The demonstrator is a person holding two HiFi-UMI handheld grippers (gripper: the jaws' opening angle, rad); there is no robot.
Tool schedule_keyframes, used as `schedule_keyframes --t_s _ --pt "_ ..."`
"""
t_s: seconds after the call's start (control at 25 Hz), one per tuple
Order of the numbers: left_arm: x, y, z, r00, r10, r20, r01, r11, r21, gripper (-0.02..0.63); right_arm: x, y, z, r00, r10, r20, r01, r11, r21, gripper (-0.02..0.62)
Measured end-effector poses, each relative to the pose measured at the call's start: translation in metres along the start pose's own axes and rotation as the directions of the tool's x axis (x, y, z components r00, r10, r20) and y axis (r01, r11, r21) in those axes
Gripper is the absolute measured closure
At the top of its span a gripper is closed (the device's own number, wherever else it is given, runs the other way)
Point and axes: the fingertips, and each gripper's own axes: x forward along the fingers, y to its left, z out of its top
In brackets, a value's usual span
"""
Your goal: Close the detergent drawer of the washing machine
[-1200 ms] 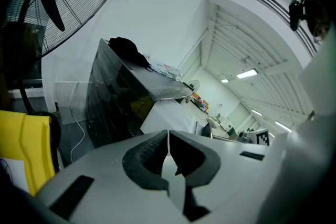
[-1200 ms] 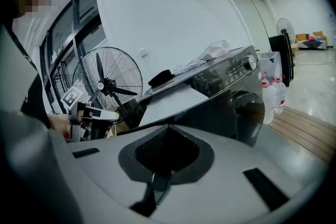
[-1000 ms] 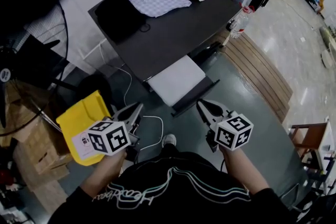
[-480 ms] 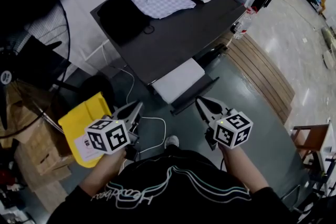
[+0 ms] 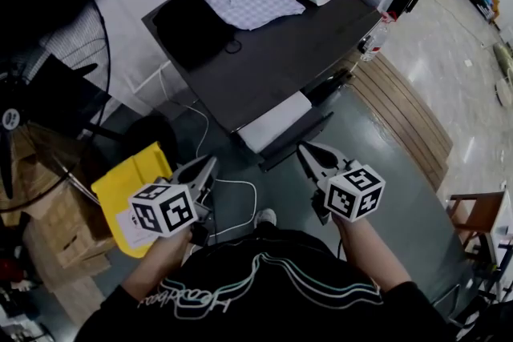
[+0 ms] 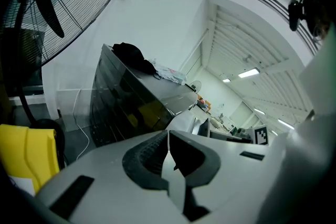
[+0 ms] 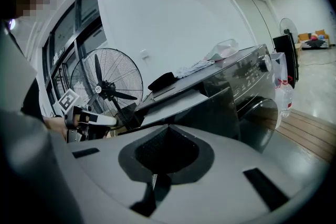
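2 tools — left tool (image 5: 210, 164), right tool (image 5: 304, 150) — both closed, empty; right near drawer (image 5: 272, 122).

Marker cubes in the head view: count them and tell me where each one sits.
2. One marker cube is on the left gripper, lower left beside the yellow bag; the other is on the right gripper, lower right. None looks hidden.

The person wears a black top (image 5: 264, 284) with thin white and teal wavy lines and pale lettering across it, and a light shoe (image 5: 264, 217). The left tool (image 5: 207, 166) and right tool (image 5: 306, 152) are pale grey with dark ridged pads (image 6: 143, 159). Each carries a white cube (image 5: 164, 210) with black square markers.
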Motion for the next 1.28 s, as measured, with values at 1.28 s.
schedule_keyframes --t_s 1.28 --pt "0.013 0.021 0.020 1.000 0.005 0.004 -0.005 1.000 -0.008 0.575 0.035 0.004 0.016 0.999 0.033 -0.004 -0.033 0.999 -0.006 0.569"
